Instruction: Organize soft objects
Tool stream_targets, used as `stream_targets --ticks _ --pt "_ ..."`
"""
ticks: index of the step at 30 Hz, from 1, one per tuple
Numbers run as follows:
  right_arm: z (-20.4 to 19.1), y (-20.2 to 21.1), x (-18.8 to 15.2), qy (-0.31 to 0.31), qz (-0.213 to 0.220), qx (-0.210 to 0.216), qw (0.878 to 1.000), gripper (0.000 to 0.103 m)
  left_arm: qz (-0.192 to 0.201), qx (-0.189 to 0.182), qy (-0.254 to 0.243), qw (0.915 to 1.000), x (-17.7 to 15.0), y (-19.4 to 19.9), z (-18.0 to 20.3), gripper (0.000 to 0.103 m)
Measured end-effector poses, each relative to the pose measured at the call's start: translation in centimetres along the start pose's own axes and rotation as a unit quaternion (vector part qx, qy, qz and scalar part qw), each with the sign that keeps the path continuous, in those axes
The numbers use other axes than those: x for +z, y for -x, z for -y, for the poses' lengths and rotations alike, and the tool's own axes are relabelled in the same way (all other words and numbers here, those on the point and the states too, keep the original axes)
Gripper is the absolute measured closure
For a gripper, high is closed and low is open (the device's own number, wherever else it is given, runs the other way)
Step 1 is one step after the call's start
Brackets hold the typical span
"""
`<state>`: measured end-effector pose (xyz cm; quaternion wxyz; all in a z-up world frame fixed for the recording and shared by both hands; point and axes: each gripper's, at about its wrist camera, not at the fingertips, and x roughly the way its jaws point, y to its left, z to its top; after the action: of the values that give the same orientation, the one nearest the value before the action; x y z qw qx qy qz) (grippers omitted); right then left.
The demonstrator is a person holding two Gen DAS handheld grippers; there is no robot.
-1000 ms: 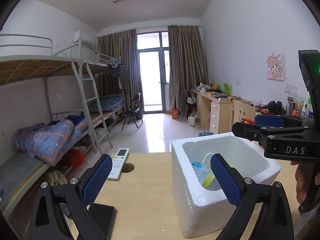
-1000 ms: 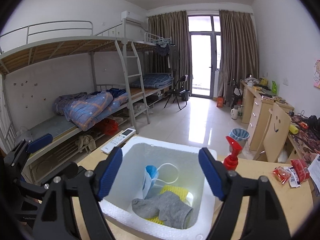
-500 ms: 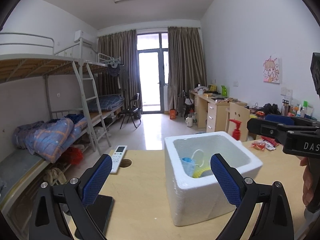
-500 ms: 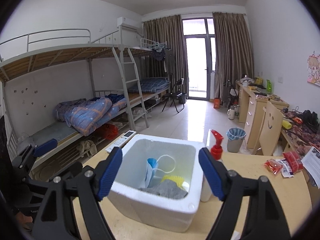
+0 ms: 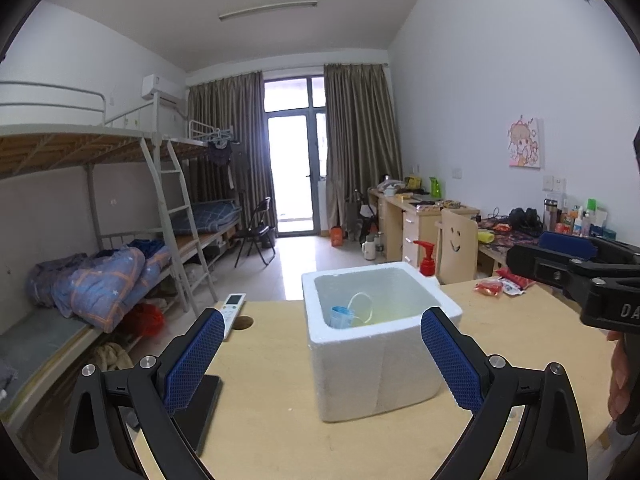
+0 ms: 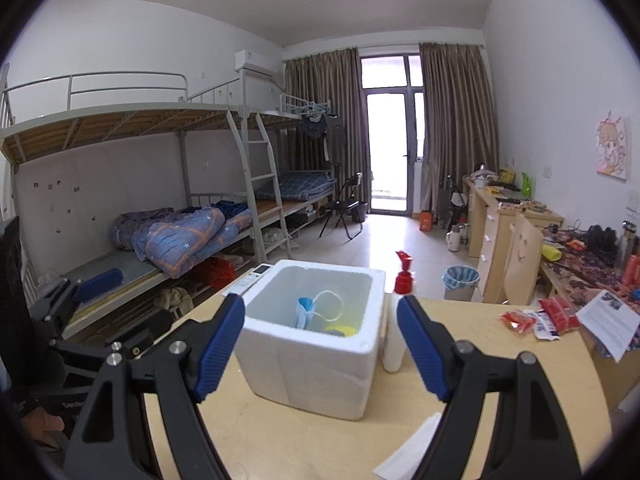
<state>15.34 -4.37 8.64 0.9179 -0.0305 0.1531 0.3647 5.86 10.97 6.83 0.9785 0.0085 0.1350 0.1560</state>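
A white foam box (image 5: 376, 344) stands on the wooden table (image 5: 272, 420); it also shows in the right wrist view (image 6: 312, 344). Inside it lie a blue face mask with white loops (image 6: 306, 312), something yellow (image 6: 340, 330) and a bit of grey cloth. The mask also shows in the left wrist view (image 5: 340, 316). My left gripper (image 5: 320, 360) is open and empty, held back from the box. My right gripper (image 6: 320, 344) is open and empty, also short of the box and above the table.
A red-topped pump bottle (image 6: 400, 312) stands right of the box. Red snack packets (image 6: 536, 318) and papers (image 6: 608, 320) lie at the right. A remote (image 5: 232, 312) and a cable hole (image 5: 243, 323) are at the far left, a black phone (image 5: 200, 404) near me. A white sheet (image 6: 408, 452) lies in front.
Both grippers have pulled back and away from the foam box, which now looks smaller and farther off. Both stay open and empty.
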Motion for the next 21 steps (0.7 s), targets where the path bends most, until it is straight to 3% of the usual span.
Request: stream_targets --ticks 4,9,15,21 --pt "0.2 1.4 -0.6 -0.001 0.0 -0.001 1.0 0.02 0.002 0.001 0.001 1.0 -0.4 1.7 0.7 0.004" --pt "0.0 3.4 -1.8 -0.002 0.012 -0.001 1.0 0.006 0.009 -0.003 0.005 0.9999 -0.7 3.7 1.0 0.002" --pt "0.0 5.1 -3.1 0.005 0.026 -0.007 1.0 0.001 0.023 -0.004 0.02 0.9995 -2.0 5.6 1.3 0.001" --pt "0.0 5.9 -4.4 0.003 0.024 -0.009 1.0 0.001 0.008 -0.008 0.028 0.9996 -3.4 5.5 1.4 0.001"
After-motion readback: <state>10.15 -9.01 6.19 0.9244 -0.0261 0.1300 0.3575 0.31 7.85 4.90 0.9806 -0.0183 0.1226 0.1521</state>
